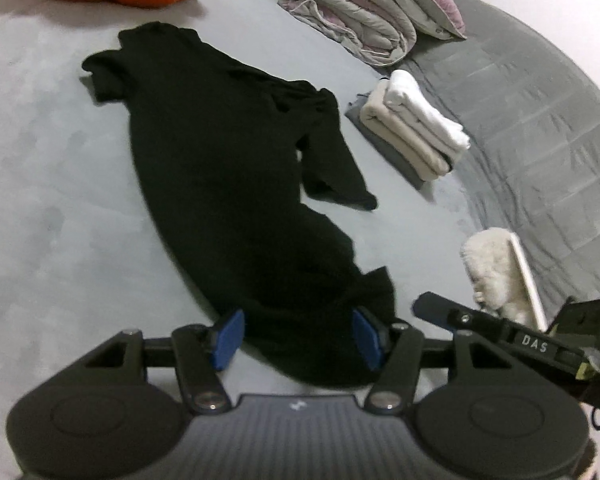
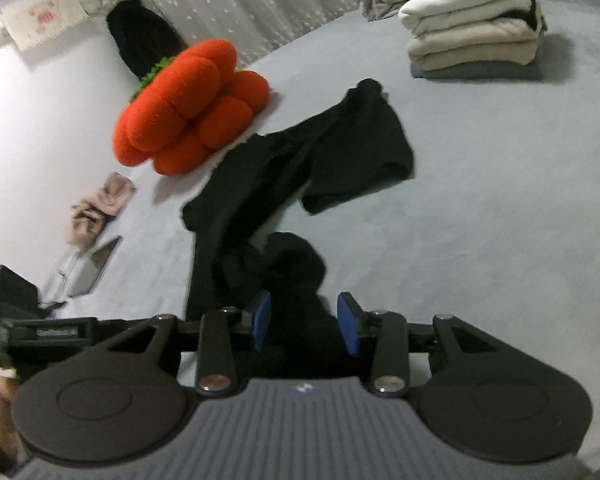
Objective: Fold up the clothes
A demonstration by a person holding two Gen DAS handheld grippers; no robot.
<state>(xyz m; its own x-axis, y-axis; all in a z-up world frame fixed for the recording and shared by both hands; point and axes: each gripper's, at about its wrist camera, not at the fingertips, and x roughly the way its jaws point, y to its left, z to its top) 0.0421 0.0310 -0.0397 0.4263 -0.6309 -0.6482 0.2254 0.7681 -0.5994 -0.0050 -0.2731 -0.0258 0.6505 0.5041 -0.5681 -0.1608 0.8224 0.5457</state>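
Both hand-held grippers, left (image 1: 298,338) and right (image 2: 304,328), stand part open astride the black garment's (image 1: 220,168) near hem on the bed (image 1: 60,200); pinch evenly, then lift together.

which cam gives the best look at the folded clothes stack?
Right wrist. The folded clothes stack sits upper right, seen side-on, so the white, beige and grey layers separate clearly. Left wrist also shows the stack, complete but from above at a slant, beside the black garment, layers less distinct.
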